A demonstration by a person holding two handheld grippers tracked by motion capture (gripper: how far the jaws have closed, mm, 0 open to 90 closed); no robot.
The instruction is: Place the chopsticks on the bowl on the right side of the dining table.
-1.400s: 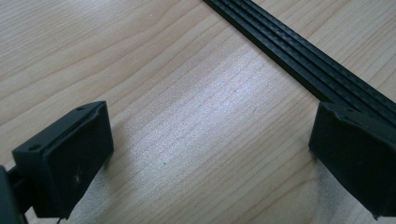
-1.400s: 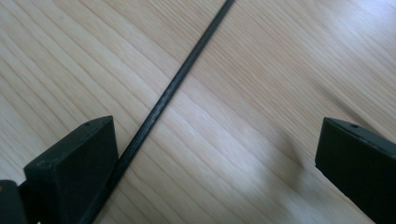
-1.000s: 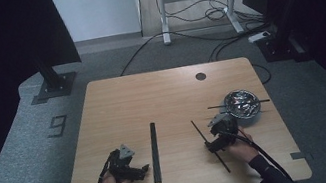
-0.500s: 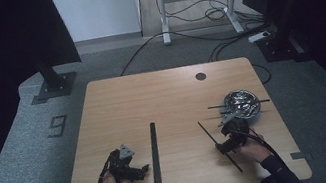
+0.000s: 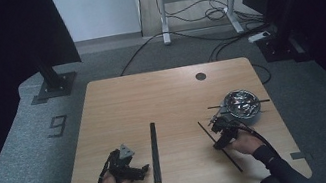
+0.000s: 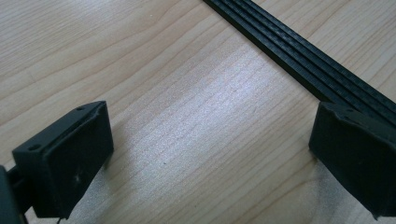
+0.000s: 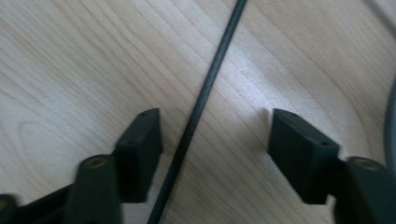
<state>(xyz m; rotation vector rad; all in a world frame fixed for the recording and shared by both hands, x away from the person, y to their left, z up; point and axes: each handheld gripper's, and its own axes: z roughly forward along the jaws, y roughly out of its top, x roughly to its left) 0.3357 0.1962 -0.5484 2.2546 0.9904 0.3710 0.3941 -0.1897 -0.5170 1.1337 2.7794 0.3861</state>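
A thin black rod (image 5: 219, 146) lies slantwise on the wooden table (image 5: 167, 96) at the right. My right gripper (image 5: 220, 131) is low over its far part. In the right gripper view the rod (image 7: 205, 93) runs up between the jaws of the gripper (image 7: 212, 130), nearer the left pad (image 7: 140, 149) and not pressed. These jaws have just been closing and still stand apart. My left gripper (image 5: 131, 167) rests at the front left, beside a flat black strip (image 5: 155, 151). Its jaws (image 6: 210, 126) are wide open over bare wood, and the strip (image 6: 299, 51) passes by the right pad (image 6: 355, 158).
A metal bowl (image 5: 241, 104) stands just beyond the right gripper, with thin black rods laid across it. A round dark hole (image 5: 200, 76) marks the table's far side. Cables trail over the grey floor behind the table.
My right gripper has shifted a little up the table along the thin rod, which now lies slightly farther right. The left gripper has stayed where it was.
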